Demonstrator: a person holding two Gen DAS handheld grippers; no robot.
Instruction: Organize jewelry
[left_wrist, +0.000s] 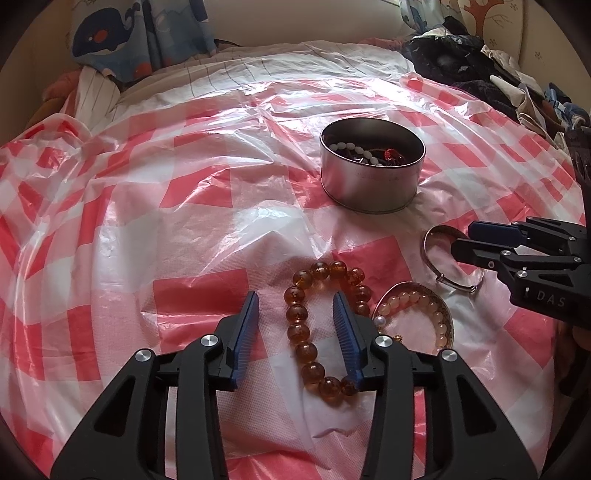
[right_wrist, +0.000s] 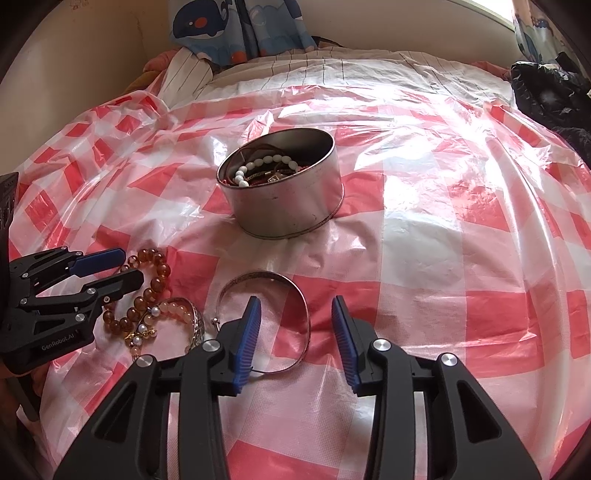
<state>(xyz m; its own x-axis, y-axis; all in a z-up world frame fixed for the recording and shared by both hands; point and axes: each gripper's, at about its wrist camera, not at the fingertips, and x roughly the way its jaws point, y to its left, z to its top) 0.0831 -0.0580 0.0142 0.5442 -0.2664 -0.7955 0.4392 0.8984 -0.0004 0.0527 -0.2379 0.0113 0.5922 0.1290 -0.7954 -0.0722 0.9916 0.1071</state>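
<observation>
home bedroom, prob. | bed (right_wrist: 369, 70) w/ striped sheet, plastic check cover | whale-print curtain (right_wrist: 236, 26) 12 o'clock | clothes pile (left_wrist: 480, 70) 2 o'clock

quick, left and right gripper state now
Left gripper: open, holding nothing, jaws astride the amber bead bracelet.
Right gripper: open, holding nothing, over the silver bangle.

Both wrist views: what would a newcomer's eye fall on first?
The round metal tin mid-cloth, with white beads inside. Nearer the cameras lie an amber bead bracelet under the left gripper, jaws open, and a silver bangle under the right gripper, also open.
</observation>
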